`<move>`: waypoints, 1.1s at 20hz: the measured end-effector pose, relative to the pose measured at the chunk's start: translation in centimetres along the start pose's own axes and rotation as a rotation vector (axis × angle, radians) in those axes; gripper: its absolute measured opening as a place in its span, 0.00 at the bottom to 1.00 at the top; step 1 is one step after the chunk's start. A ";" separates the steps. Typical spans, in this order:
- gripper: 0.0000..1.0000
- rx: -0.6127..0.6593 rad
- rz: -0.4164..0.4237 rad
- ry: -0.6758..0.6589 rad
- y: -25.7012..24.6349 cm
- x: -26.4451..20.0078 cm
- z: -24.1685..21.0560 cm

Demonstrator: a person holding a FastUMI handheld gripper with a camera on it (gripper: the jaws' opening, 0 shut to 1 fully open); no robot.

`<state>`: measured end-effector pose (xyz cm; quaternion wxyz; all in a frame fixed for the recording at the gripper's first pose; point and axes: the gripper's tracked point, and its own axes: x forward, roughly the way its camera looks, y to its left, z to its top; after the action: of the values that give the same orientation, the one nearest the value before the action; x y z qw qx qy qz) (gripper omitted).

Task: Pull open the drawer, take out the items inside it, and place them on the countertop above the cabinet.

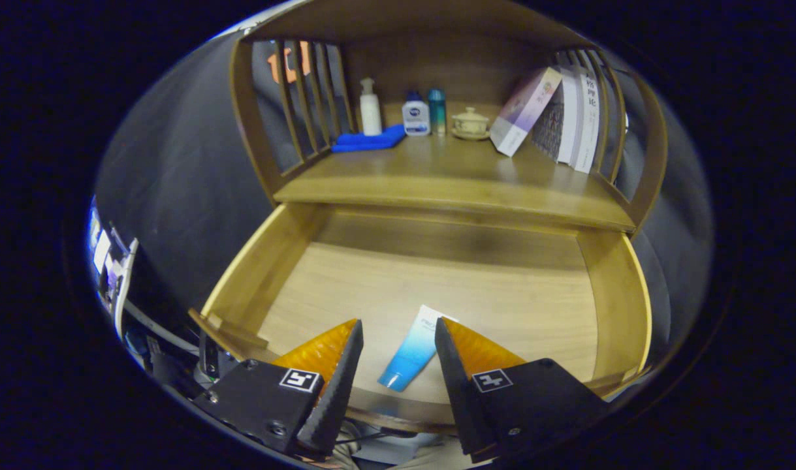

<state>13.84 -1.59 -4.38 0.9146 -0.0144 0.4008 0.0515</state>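
The wooden drawer [606, 294] stands pulled out below the countertop [437, 176]. A blue and white tube [412, 349] lies on the drawer floor near its front edge, cap toward me. My gripper [398, 329] hovers above the drawer front, open, with the tube seen in the gap between its orange-backed fingers [335, 356]. Neither finger touches the tube.
On the countertop sit a folded blue cloth [368, 140], a white pump bottle [370, 108], a small white bottle [416, 114], a teal can [437, 109], a lidded ceramic cup [471, 123] and leaning books [567, 117]. Slatted wooden side rails [306, 98] flank the shelf.
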 end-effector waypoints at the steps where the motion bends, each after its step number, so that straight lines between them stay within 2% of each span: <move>1: 0.71 0.003 -0.007 0.046 -0.2 0.7 -0.3; 7: 0.70 0.040 -0.020 0.294 -0.4 4.4 -2.5; 10: 0.70 0.090 0.020 0.400 0.2 5.4 -3.6; 15: 0.69 0.015 -0.032 0.459 -0.9 5.5 -4.4; 18: 0.71 0.034 -0.053 0.485 -1.1 5.9 -4.7; 22: 0.70 -0.023 -0.067 0.524 -1.3 6.2 -4.7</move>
<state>14.74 -2.65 -12.11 0.7805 -0.0512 0.6227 0.0201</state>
